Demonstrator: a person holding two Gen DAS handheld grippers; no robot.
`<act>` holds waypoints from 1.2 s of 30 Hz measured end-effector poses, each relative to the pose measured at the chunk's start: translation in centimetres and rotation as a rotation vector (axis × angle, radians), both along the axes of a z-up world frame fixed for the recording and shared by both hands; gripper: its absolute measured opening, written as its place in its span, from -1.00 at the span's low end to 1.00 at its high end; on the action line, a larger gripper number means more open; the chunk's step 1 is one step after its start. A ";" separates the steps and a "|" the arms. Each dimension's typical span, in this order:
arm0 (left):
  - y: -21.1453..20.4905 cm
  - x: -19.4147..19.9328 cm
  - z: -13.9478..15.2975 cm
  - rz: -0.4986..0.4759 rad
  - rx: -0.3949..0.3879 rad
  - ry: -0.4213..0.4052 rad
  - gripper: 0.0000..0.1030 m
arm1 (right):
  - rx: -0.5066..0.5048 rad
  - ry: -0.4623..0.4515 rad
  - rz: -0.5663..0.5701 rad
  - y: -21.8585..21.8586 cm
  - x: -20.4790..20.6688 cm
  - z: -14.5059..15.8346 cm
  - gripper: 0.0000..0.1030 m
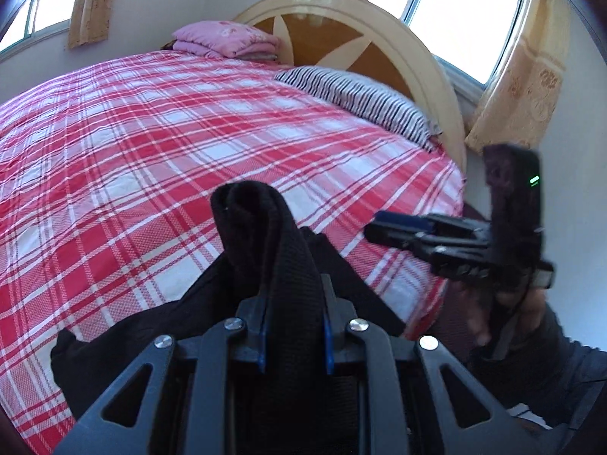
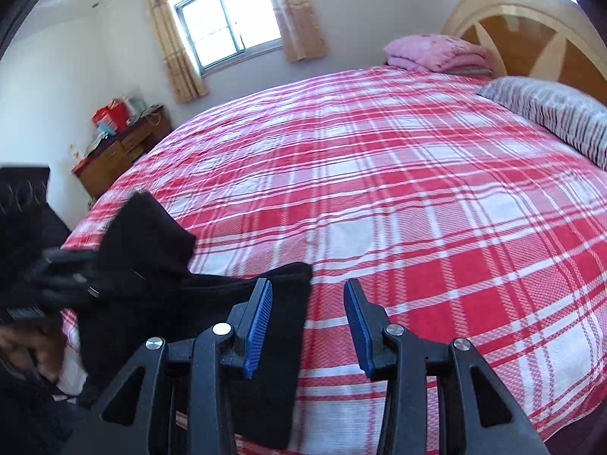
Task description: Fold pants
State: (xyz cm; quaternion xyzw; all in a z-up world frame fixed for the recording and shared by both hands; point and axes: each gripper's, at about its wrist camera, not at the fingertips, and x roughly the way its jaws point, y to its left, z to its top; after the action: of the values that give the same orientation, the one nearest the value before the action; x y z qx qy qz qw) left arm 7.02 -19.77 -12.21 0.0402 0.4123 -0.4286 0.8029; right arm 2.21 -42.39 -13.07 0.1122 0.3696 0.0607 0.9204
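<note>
Black pants (image 1: 288, 265) hang bunched between the fingers of my left gripper (image 1: 294, 284), which is shut on a thick fold of the cloth above the near edge of the bed. The rest of the pants (image 2: 273, 314) lies on the red plaid bedspread (image 2: 417, 197). My right gripper (image 2: 308, 292) stands open over the bedspread just right of the pants, with nothing between its blue pads (image 2: 261, 314). In the left wrist view the right gripper (image 1: 383, 225) shows side-on at the right, held by a hand (image 1: 504, 303). The left gripper (image 2: 64, 265) appears blurred at the left of the right wrist view.
A striped pillow (image 1: 364, 98) and a folded pink blanket (image 1: 227, 40) lie by the curved wooden headboard (image 1: 379, 38). A wooden dresser (image 2: 121, 151) with clutter stands beside the bed's far side. Curtained windows (image 2: 227, 19) line the walls.
</note>
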 end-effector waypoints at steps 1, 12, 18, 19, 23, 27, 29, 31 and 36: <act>-0.6 0.2 -0.7 0.006 0.024 0.001 -0.57 | 0.009 0.005 -0.004 -0.3 0.1 -0.1 -0.19; -2.3 -1.9 0.6 -0.018 -0.013 -0.090 -0.02 | 0.024 0.012 -0.015 -1.1 0.1 -0.1 -0.19; 2.7 -2.4 2.1 0.100 0.035 -0.243 0.30 | 0.031 -0.026 0.073 0.6 -1.2 1.8 -0.10; 3.6 -2.4 1.9 0.131 0.050 -0.262 0.37 | 0.029 -0.040 0.103 1.5 -1.5 2.2 -0.06; 7.0 -1.8 0.1 0.236 0.095 -0.270 0.53 | -0.006 -0.059 0.206 5.4 -2.4 2.6 -0.06; 9.1 -1.0 -2.4 0.282 0.147 -0.214 0.53 | -0.089 0.013 0.240 8.1 -2.2 1.2 -0.06; 9.8 -0.7 -3.4 0.299 0.160 -0.193 0.53 | -0.135 0.065 0.224 8.5 -2.2 0.1 -0.07; 10.3 -0.7 -4.3 0.316 0.184 -0.197 0.53 | -0.136 0.100 0.207 8.0 -2.2 -0.6 -0.37; 11.3 -0.3 -6.0 0.351 0.212 -0.184 0.88 | -0.144 0.174 0.150 5.8 -2.7 -2.5 -0.53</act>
State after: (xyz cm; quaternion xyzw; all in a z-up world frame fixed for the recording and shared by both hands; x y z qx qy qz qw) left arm 6.71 -8.49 -18.23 0.0910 0.3809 -0.2311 0.8907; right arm -0.48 -36.59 -15.54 0.0225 0.4589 0.0928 0.8834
